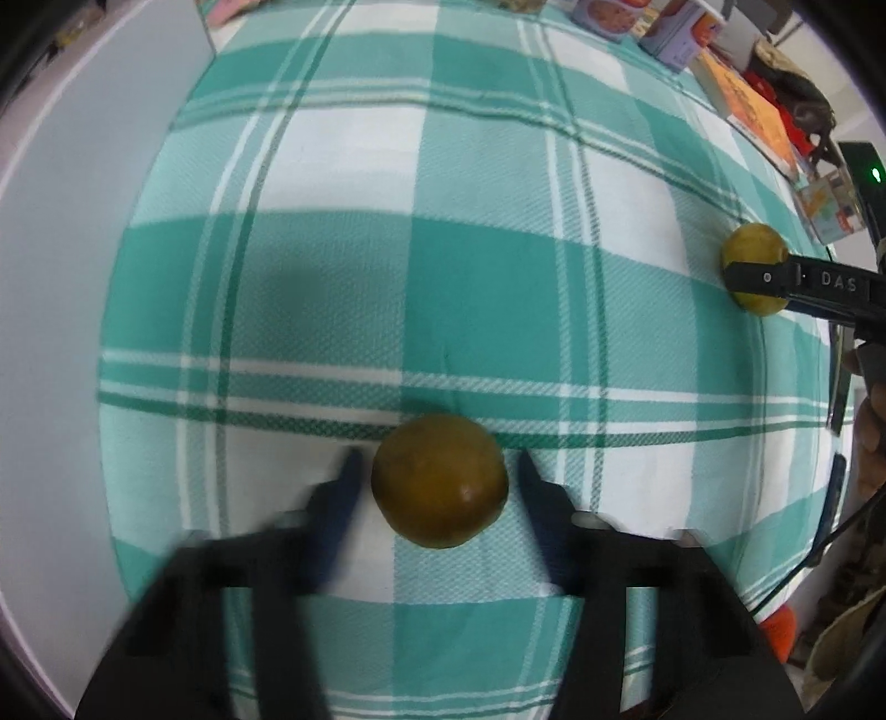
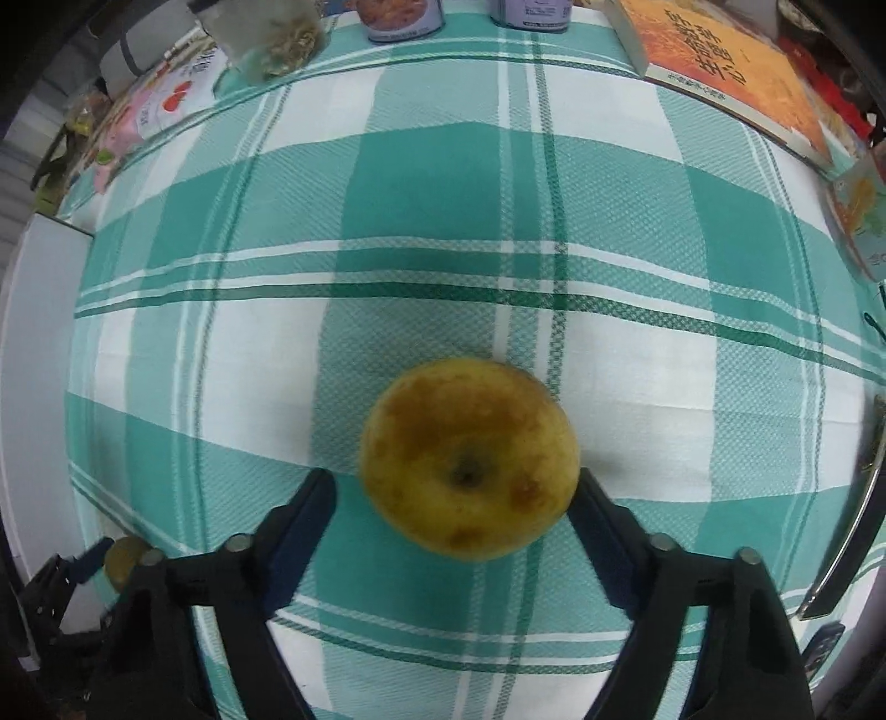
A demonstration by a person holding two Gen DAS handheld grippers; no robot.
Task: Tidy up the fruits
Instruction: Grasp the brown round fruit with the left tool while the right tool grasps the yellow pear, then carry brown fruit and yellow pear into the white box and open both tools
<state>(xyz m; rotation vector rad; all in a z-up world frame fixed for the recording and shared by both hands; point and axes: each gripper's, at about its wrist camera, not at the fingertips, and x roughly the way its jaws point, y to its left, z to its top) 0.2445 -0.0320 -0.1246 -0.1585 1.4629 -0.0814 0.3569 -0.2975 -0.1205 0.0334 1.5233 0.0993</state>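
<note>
A: What is seen from the left wrist camera?

B: A round, brownish-yellow fruit [image 1: 440, 481] is seen lying on the green-and-white checked tablecloth [image 1: 487, 183], at about six o'clock in the view. It is framed by the left gripper [image 1: 437, 462], whose black jaws are spread, with a strip of cloth visible on either side of the fruit. The left finger is blurred.

A: And the other gripper?

B: From the right wrist camera, a larger yellow fruit with brown blotches and a dark stem pit [image 2: 469, 458] is found just below the centre, resting on the cloth. It is flanked by the right gripper [image 2: 451, 479], whose jaws are parted. A clear gap is left at the nine o'clock finger; whether the three o'clock finger is touching the skin cannot be told.

A: Is either fruit visible in both views?

B: Yes. In the left view the blotched fruit is shown at three o'clock, crossed by a black finger of the right gripper. In the right view the smaller fruit is glimpsed at seven o'clock.

A: What else is on the table?

B: An orange-covered book [image 2: 731, 72] is laid at one o'clock in the right view, and cans [image 2: 400, 16] are stood at twelve.
</note>
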